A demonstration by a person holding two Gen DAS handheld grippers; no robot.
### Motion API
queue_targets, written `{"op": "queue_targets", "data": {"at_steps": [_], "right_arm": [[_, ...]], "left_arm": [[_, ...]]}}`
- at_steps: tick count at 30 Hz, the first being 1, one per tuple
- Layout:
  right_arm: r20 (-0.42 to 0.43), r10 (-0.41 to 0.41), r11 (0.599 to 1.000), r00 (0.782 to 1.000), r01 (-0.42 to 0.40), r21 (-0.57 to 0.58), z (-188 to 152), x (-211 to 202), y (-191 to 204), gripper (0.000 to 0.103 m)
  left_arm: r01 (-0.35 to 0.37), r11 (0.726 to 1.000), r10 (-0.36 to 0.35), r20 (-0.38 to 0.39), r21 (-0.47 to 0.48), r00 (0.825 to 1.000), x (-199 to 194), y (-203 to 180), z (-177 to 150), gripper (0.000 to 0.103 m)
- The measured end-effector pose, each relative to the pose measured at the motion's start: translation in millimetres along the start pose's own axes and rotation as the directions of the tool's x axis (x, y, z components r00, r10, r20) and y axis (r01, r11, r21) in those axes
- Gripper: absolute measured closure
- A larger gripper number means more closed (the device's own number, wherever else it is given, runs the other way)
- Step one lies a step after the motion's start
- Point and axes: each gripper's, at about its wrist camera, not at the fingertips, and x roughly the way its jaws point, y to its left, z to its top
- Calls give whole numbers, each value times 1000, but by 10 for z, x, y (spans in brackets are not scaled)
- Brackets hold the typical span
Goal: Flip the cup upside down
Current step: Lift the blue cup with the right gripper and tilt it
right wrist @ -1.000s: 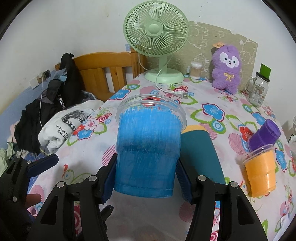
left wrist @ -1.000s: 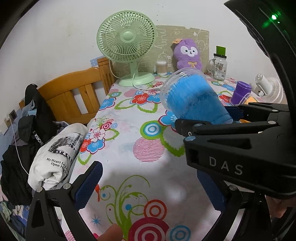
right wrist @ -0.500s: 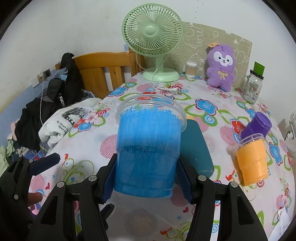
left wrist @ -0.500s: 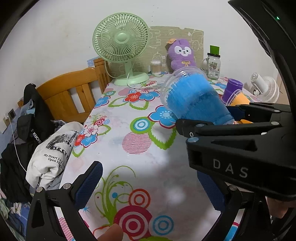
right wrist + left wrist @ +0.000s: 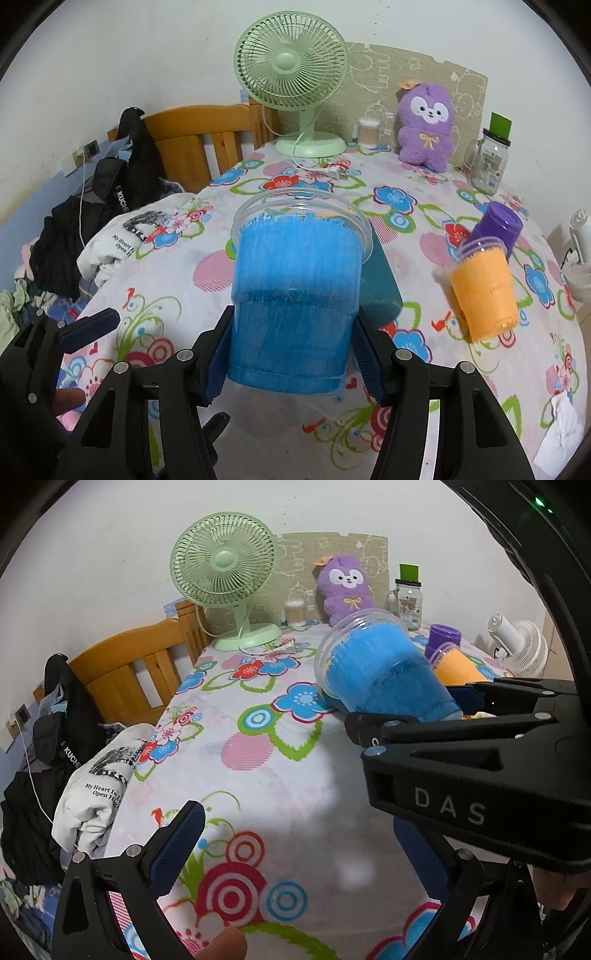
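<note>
The right hand-held gripper (image 5: 290,360) clamps the blue cup (image 5: 295,306) near its base, lifted clear of the floral counter (image 5: 207,269) and carried nearer the orange cup (image 5: 485,291) than a second ago; its mouth still faces away, so flipping remains. The left hand-held gripper (image 5: 295,845) hangs wide, empty. Readable: "DAS", "My Heart".
</note>
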Motion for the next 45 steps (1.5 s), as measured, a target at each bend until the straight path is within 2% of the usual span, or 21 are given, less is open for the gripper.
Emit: {"op": "queue_targets", "data": {"at_steps": [20,29,41,45], "right_arm": [[-20,-6,999,1000,6,34,-362,-112,-161,41],[-17,-33,998,999,34,53,-540,-239,-292,41],[-67,-40,994,997,47,103,-720,-141,-449,41],[-66,-38,993,997,45,105,-741,-133,-465,41]], "left_arm": [[28,1000,-28,-25,11,999,-51,-281,-219,0],[45,999,-45,-31,19,999,-50,-374,-281,0],[80,996,-78,-52,36,996,29,-673,-361,0],[71,997,-69,-46,38,997,20,-717,-367,0]]}}
